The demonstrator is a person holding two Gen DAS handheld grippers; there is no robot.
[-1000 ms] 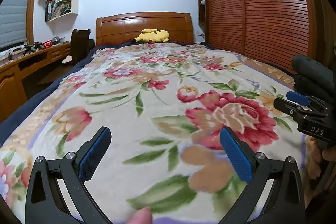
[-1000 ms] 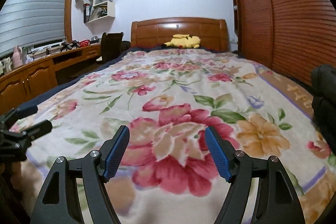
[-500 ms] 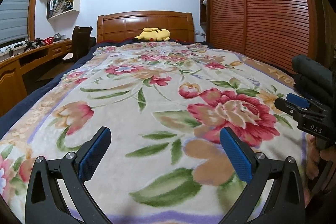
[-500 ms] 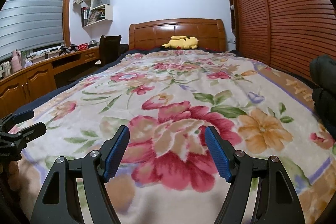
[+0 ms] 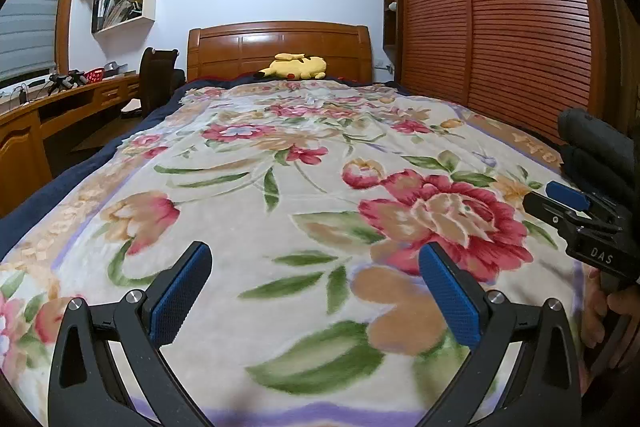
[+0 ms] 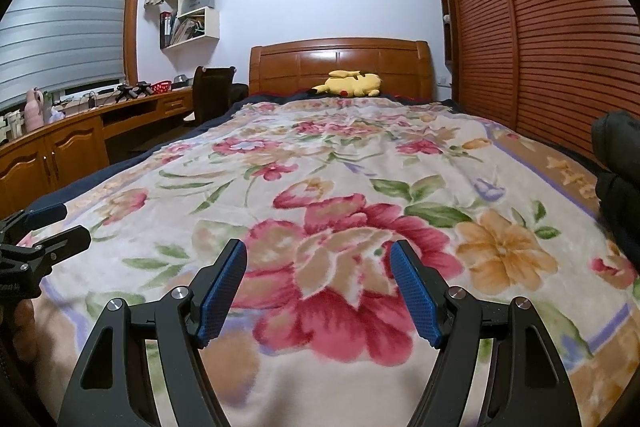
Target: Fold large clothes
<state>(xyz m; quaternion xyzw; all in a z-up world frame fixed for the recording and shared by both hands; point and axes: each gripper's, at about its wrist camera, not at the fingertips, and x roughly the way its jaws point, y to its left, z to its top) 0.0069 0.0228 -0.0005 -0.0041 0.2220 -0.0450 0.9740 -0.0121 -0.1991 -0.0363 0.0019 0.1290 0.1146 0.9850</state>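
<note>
A large cream blanket with red, orange and green flowers lies spread flat over the bed; it also fills the right wrist view. My left gripper is open and empty, hovering above the blanket's near end. My right gripper is open and empty above a big red flower near the same end. The right gripper shows at the right edge of the left wrist view; the left gripper shows at the left edge of the right wrist view.
A yellow plush toy lies by the wooden headboard. Slatted wardrobe doors run along the right. A wooden desk and dark chair stand left. A dark rolled item lies at the bed's right edge.
Both grippers have risen and drawn back a little from the blanket, so more of the room and the blanket's purple near border shows. Both jaws stay open.
</note>
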